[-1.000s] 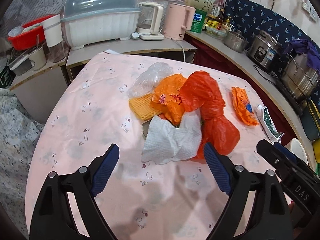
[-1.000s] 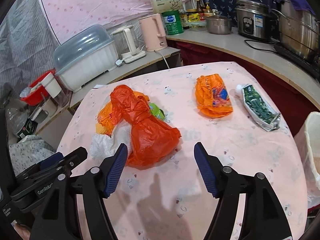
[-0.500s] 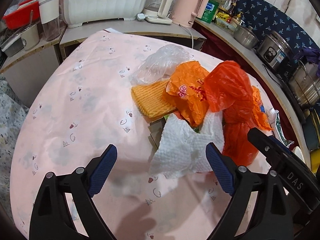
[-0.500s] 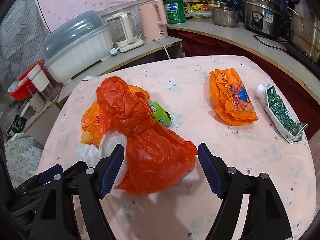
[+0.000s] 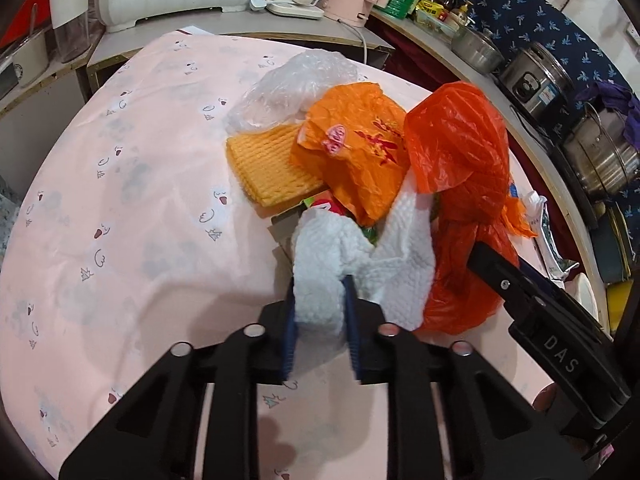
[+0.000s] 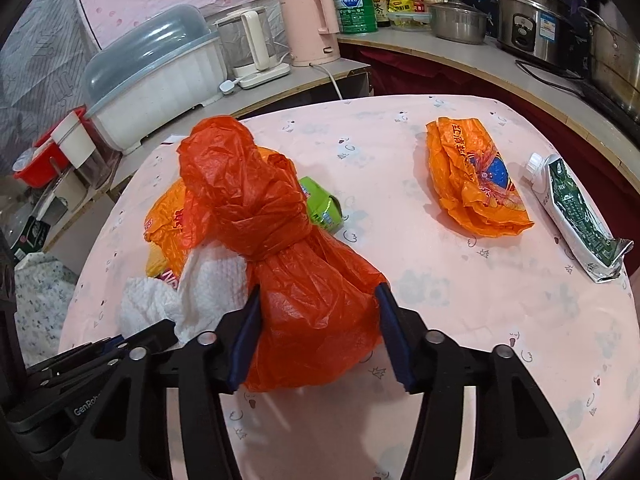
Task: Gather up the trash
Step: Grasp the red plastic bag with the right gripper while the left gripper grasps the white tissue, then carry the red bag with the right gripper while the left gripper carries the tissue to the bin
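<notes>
A pile of trash lies on the pink tablecloth. My left gripper is closing, and its blue pads pinch a fold of the crumpled white paper towel at the near side of the pile. My right gripper is also closing, its pads pressed on both sides of the knotted red plastic bag. Behind these lie an orange wrapper, a yellow foam net, a clear plastic bag and a green pack. What is under the pile is hidden.
An orange packet and a green-and-white pouch lie apart at the right of the table. A counter behind holds a covered dish box, kettles and steel pots. The table drops off at its right edge.
Both grippers came down and forward onto the pile. The left jaws went from wide open to pinching the paper towel. The right jaws narrowed around the red bag.
</notes>
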`<state>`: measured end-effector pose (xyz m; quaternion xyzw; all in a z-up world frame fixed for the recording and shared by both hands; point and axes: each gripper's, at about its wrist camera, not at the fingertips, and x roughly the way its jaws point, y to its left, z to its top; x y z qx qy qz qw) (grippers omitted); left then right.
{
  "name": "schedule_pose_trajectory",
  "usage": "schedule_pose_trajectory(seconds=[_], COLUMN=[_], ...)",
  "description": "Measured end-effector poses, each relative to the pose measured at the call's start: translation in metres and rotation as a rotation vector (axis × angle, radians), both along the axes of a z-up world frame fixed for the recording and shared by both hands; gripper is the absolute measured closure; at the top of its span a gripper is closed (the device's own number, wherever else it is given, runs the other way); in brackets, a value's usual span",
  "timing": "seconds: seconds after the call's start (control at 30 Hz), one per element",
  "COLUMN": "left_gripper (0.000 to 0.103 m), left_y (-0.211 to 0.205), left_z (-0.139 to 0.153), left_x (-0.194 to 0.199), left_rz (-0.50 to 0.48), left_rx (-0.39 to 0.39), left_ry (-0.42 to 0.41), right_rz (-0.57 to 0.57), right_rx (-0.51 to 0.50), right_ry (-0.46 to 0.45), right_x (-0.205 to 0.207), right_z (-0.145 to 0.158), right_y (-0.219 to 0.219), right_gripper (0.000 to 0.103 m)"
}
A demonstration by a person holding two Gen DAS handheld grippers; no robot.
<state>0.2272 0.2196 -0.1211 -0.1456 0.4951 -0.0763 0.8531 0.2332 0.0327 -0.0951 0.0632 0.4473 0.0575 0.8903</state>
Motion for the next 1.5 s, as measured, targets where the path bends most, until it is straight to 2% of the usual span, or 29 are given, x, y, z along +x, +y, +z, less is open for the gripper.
schedule_pose_trajectory(seconds=[0.07, 0.27, 0.73, 1.1, 1.5], left_gripper=[0.097, 0.098, 0.098, 0.098, 0.098], left_y=[-0.003, -0.01, -0.044, -0.104, -0.187], left_z=[0.004, 0.024, 0.084, 0.117, 0.138], left_x=[-0.004, -0.023, -0.06, -0.085, -0.107], left_rz=[-0.012, -0.022, -0.074, -0.189, -0.338], left_rx=[-0.001, -0.009, -0.006, 0.011, 0.036], left_ry=[-0.007, -0.048, -0.166, -0.237, -0.287], right_rz=[0.007, 0.002, -0.102, -0.199, -0.339], right_rx=[0.006, 0.027, 0.067, 0.087, 0.107], right_ry=[-0.007, -0.048, -0.191, -0.261, -0.289], right_x=[-0.006, -0.027, -0.08, -0.121, -0.16], right_z=[0.003, 0.019, 0.081, 0.106, 0.109], right_y=[-0.001, -0.01, -0.067, -0.122, -0.195], right_gripper=[0.061, 0.067, 0.07, 0.07, 0.07])
